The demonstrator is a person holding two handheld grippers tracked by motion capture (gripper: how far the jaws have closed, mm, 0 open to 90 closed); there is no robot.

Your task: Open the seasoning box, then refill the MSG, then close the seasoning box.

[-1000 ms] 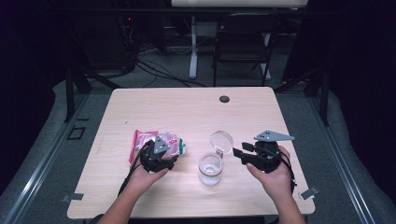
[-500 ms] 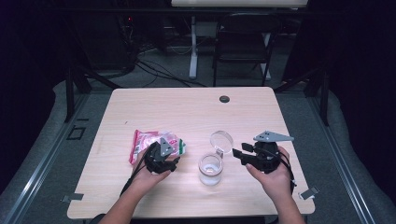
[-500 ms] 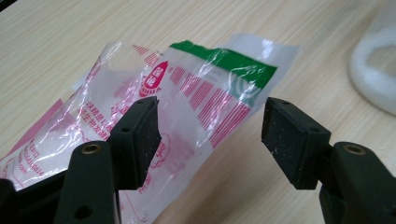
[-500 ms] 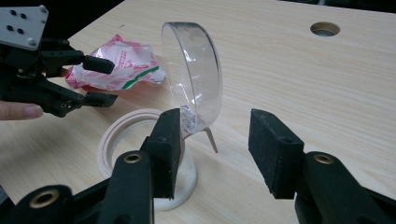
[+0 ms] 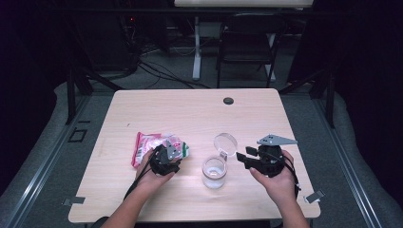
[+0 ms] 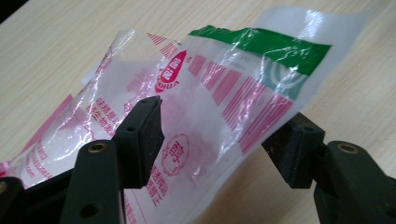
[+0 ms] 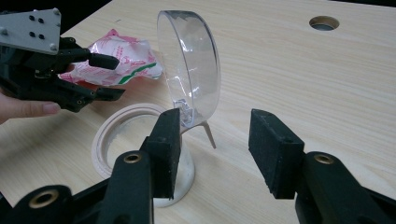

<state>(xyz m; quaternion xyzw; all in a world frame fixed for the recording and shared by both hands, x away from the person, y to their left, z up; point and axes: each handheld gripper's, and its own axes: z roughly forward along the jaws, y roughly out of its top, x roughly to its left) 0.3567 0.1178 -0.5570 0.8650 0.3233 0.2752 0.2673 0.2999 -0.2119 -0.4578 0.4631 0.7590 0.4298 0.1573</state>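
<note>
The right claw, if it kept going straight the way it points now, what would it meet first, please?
Most likely the jar's open clear lid, standing upright just beyond the right claw; depth is hard to judge, so it might brush the jar first.

clear plastic bag (image 6: 219,93) printed with pink stripes and a green band (pink lettering too); see-through jar (image 5: 214,172) with an off-white rim; pale wood-grain desk (image 5: 190,114).

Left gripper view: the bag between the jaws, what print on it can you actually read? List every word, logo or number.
Bag, red oval badge near the top: white characters and letters, too blurred to read.
Bag, red round seal lower down: one character, not legible.
Bag, pink columns of characters along the near left side: too small and creased to read.
Bag, green band with a white ring mark: no words.
No numbers can be made out.
</note>
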